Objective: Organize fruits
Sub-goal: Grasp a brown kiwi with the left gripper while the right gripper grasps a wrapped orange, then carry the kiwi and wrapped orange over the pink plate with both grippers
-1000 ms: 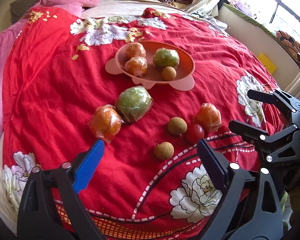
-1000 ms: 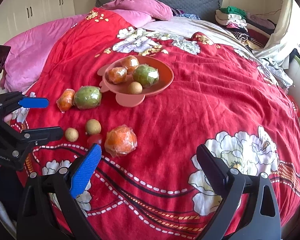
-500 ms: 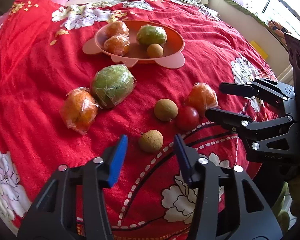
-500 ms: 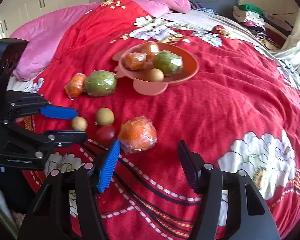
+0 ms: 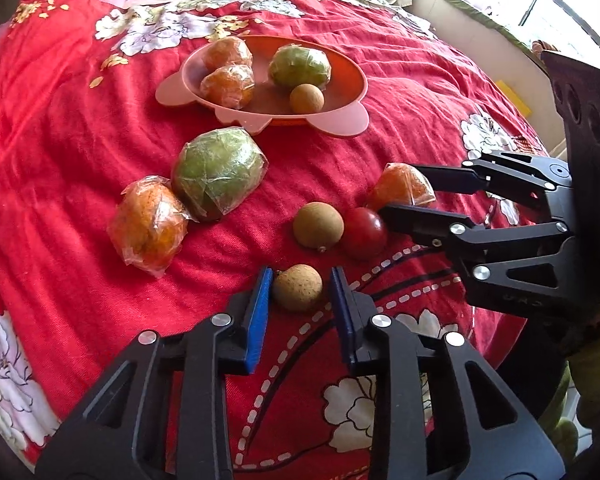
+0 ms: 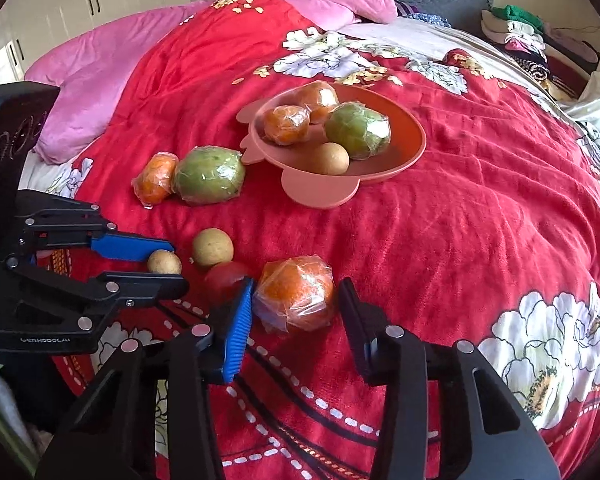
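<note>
On the red floral bedspread, my left gripper (image 5: 301, 276) points down over a small brown longan (image 5: 298, 290). Its jaws are closing, with the blue pads at the fruit's two sides. My right gripper (image 6: 297, 284) is also closing, its pads against a plastic-wrapped orange (image 6: 296, 300). Each gripper also shows in the other's view: the right gripper (image 5: 398, 190) and the left gripper (image 6: 179, 265). The orange bowl (image 5: 362, 84) farther back holds two wrapped oranges, a wrapped green fruit and a longan.
A second longan (image 5: 318, 224) and a red tomato (image 5: 364, 232) lie between the two grippers. A wrapped green fruit (image 5: 218, 176) and another wrapped orange (image 5: 148, 232) sit to the left. Pink pillows (image 6: 100, 80) are behind.
Both grippers have come down closer to the bedspread. Their jaws have gone from wide open to narrow, the left around the small longan and the right around the wrapped orange.
</note>
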Tool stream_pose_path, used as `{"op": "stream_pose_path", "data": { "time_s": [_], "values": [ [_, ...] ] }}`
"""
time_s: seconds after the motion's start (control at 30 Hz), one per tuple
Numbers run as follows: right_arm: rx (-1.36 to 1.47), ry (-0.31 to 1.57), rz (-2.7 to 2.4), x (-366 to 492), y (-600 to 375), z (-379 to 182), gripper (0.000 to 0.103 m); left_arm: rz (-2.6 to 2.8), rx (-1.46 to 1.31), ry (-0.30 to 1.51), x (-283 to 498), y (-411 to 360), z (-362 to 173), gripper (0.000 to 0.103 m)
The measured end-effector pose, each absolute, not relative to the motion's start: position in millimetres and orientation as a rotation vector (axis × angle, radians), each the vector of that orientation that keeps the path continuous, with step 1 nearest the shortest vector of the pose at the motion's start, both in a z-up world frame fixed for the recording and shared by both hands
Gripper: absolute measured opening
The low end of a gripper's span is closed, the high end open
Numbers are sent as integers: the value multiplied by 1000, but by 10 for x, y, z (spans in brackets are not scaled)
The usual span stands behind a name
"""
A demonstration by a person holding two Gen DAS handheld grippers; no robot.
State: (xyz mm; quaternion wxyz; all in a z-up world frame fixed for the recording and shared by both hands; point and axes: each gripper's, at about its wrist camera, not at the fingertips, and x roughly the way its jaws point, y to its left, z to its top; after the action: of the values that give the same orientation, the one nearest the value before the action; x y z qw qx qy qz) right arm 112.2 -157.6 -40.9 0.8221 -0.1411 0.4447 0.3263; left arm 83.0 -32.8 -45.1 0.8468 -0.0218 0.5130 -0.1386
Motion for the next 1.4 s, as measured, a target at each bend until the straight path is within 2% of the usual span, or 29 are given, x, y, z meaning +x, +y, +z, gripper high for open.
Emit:
{"op": "stream_pose_path", "data": {
  "time_s": [0.17, 1.4],
  "values": [
    [-293, 944, 684, 1116, -1576, -430, 39, -291, -45, 1086, 863, -322, -477, 17],
    [-243, 857, 639, 1124, -1794, -15, 38, -282, -136, 974, 978, -103, 43, 17]
  ]
}}
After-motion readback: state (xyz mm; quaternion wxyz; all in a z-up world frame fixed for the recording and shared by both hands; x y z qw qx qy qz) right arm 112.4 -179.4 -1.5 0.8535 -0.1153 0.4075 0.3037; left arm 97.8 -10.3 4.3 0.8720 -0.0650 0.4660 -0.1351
